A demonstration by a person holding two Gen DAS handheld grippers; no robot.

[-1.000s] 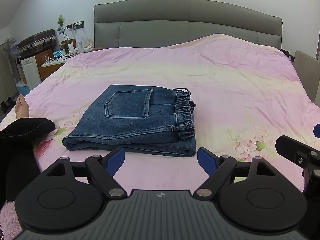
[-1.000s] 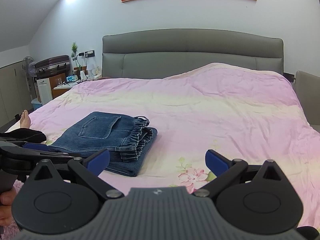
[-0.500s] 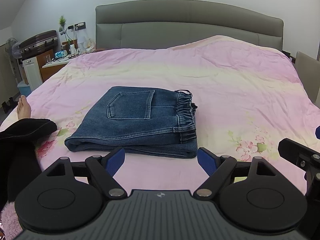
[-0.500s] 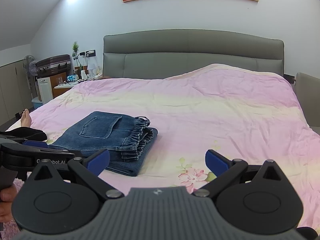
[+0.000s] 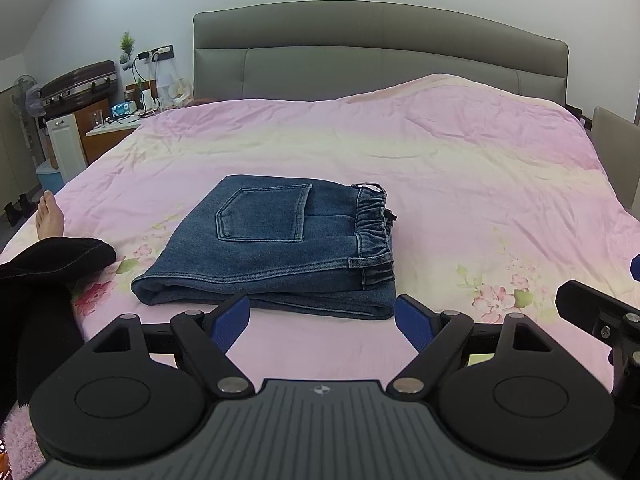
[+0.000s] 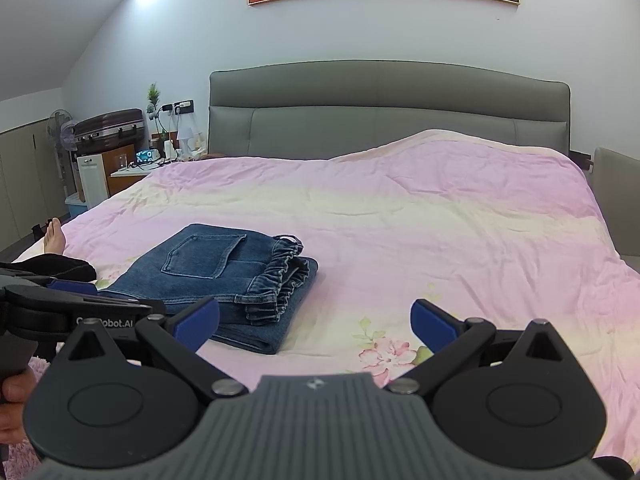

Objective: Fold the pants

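Left wrist view: my left gripper (image 5: 322, 316) hangs just short of the folded pants (image 5: 276, 246) on the bed (image 5: 440, 168), jaws wide and empty; the fold looks finished to me.

Right wrist view: my right gripper (image 6: 316, 320) sits beside the pants, jaws wide, holding nothing.

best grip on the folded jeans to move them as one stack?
Judgement: take the jeans at the near folded edge, coming in low from the front. The layers there end flush in one rounded stack. The elastic waistband side is bunched and uneven, so likelier to slip.
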